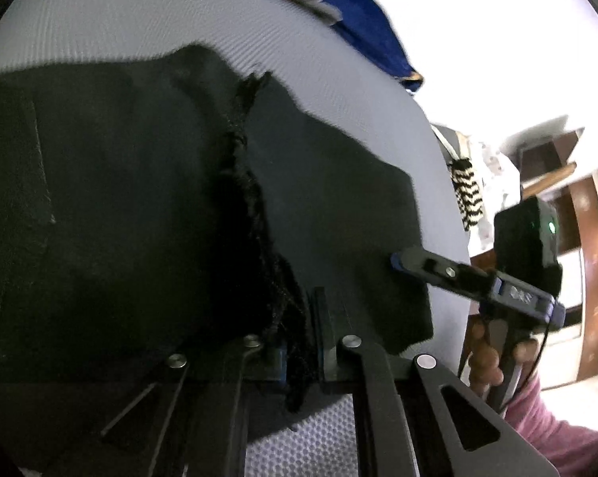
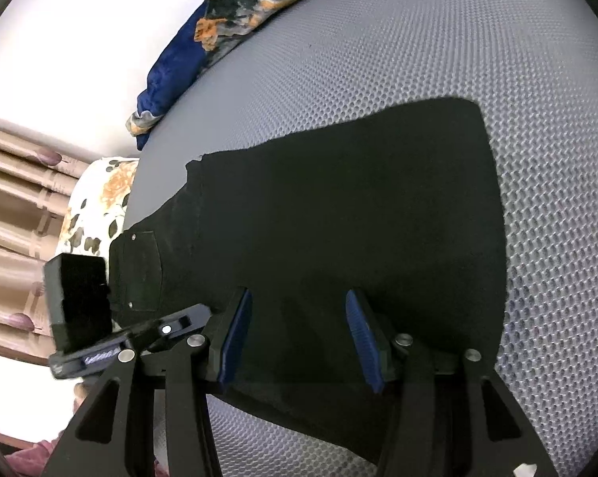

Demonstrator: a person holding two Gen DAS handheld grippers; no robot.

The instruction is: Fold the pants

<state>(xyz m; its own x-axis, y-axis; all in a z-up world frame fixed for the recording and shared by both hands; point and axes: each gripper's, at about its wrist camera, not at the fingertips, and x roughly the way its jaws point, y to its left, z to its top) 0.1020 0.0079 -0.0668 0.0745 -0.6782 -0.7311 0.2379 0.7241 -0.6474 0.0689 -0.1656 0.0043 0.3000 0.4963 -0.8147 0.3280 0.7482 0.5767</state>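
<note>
Black pants [image 2: 338, 214] lie folded on a grey mesh-textured bed surface [image 2: 438, 51]. In the left wrist view the pants [image 1: 120, 198] fill the left and centre, with a frayed hem edge running down the middle. My left gripper [image 1: 299, 353] is shut on that frayed edge of the pants at the near side. My right gripper [image 2: 299, 334] is open, its blue-padded fingers [image 2: 362, 334] spread over the near part of the pants, holding nothing. The right gripper also shows in the left wrist view [image 1: 398, 260] at the pants' right edge.
A blue, orange and grey patterned cloth [image 2: 227, 20] lies at the far edge of the bed. A floral pillow [image 2: 96, 206] and beige curtains [image 2: 16, 198] are at the left. A black-and-white striped item [image 1: 467, 194] and wooden furniture [image 1: 589, 238] stand beyond the bed's right edge.
</note>
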